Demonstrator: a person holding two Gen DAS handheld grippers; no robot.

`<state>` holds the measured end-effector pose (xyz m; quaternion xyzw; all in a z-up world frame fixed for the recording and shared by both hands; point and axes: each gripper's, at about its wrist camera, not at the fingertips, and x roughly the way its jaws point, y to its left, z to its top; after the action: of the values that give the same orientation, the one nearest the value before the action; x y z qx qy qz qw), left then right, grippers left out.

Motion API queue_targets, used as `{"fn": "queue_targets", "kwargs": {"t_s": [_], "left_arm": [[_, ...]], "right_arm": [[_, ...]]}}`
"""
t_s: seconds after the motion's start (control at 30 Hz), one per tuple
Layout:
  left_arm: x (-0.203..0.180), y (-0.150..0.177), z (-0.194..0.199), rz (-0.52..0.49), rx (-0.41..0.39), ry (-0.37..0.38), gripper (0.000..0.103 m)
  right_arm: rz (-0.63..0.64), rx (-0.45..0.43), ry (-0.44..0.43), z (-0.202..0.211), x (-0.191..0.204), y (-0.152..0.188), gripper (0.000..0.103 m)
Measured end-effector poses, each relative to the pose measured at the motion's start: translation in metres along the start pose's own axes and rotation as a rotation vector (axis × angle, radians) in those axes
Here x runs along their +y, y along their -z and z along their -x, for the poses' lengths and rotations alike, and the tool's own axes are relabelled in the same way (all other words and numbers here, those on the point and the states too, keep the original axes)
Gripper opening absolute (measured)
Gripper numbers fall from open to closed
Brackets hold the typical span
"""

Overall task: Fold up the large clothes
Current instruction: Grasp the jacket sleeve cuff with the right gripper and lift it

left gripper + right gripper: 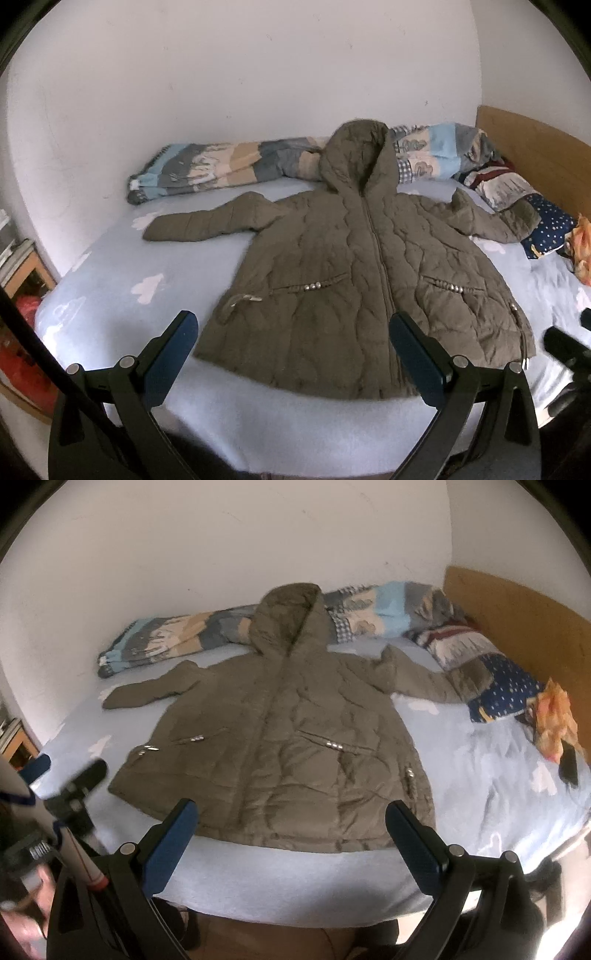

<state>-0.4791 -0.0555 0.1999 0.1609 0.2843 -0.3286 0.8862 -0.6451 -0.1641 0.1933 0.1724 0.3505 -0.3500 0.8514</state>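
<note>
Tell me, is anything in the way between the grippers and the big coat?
Nothing visible is. Only bare blue sheet lies between each open hand-held gripper, left and right, and the coat's near hem.

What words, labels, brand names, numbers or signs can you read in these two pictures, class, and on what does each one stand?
No text can be read in either view.
Olive jacket: no legible label or brand; only metal snaps at the pockets.
Patterned quilt: pictures only, blurred.
Dark blue pillow: dots, no letters.
Device at the left edge of the right wrist view: light marks, too blurred to read.
</note>
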Motion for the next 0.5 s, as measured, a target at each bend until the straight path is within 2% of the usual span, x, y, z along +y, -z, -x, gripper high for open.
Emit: {"fn": "queue_targets", "kwargs": {"t_s": [0.2, 0.33, 0.43, 0.5], "left_arm": [[-0.03, -0.044, -0.074, -0.031, 0.069, 0.032, 0.103], [-0.057, -0.073, -0.137, -0.036, 0.117, 0.08, 0.103], [-0.072, -0.076, -0.185, -0.046, 0.132, 0.116, 0.103], [-0.075, -0.072, -0.211, -0.063, 0.177, 0.091, 0.103]], "right_arm": [[-0.113, -0.048, 0.048, -0.026, -0.059, -0.023, 0.103], [-0.216, -0.025, 0.06, -0.068, -0.106, -0.061, 0.103], [-0.311, -0.042, 0.049, -0.095, -0.15, -0.088, 0.103], [-0.372, -0.028, 0.039, -0.117, -0.183, -0.104, 0.103]]}}
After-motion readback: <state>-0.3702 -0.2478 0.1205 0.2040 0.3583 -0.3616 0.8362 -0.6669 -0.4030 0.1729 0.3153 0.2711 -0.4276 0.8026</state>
